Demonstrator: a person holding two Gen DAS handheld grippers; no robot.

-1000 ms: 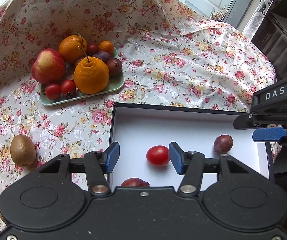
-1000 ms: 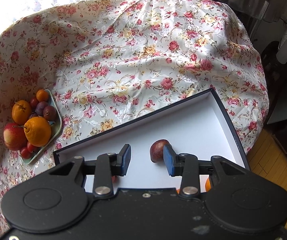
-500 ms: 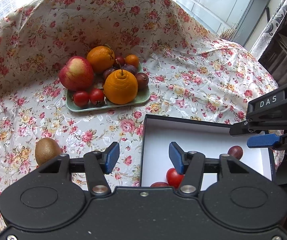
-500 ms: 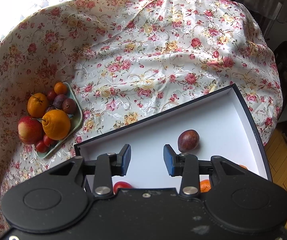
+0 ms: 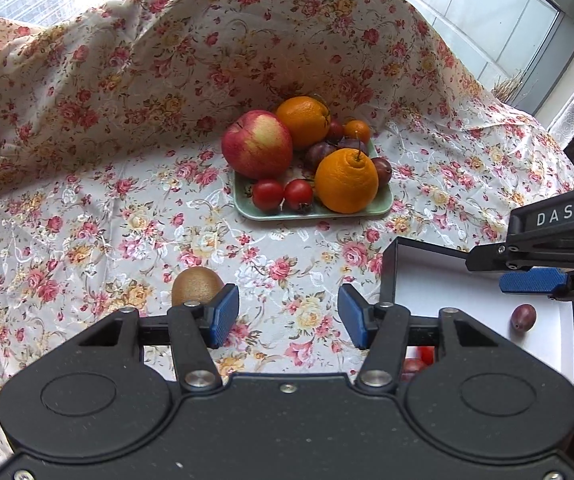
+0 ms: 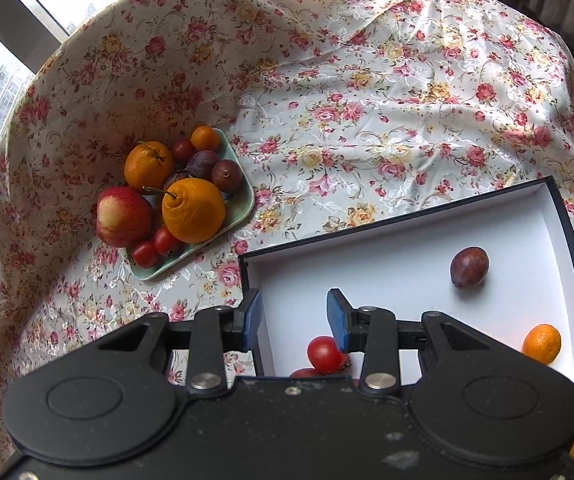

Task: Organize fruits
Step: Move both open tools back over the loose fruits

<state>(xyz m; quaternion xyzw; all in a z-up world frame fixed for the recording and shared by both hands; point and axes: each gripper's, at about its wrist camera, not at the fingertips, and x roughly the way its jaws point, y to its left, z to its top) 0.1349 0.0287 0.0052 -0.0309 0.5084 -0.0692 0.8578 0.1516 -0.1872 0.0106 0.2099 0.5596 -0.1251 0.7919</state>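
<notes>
Centre of the left wrist view: green tray (image 5: 383, 209) on the floral-clothed desk (image 5: 87, 216), loaded with an apple (image 5: 257, 145), two oranges, the nearer (image 5: 346, 181) with a stem, two cherry tomatoes (image 5: 283, 195), several plums and a small citrus at the back. Fruit crowds the tray to its rim on all sides.

Lower left of centre: kiwi (image 5: 195, 285), alone on the cloth, just beyond the left gripper (image 5: 288, 315); its jaws stand released, with only cloth between them. Open cloth lies between kiwi, tray and box.

Lower right of the right wrist view: dark-walled box (image 6: 571, 240), white inside, holding one plum (image 6: 469, 267), a small orange (image 6: 541, 344) near its right wall, and a tomato (image 6: 325, 354) at the near edge; much white floor remains bare. Right gripper (image 6: 294, 321) hangs over the box's left wall, jaws narrowly parted, grasping nothing.

Lettering: "DAS" in white on the right gripper's body, seen at the right edge of the left wrist view. Small print on the box's right wall, unreadable.
</notes>
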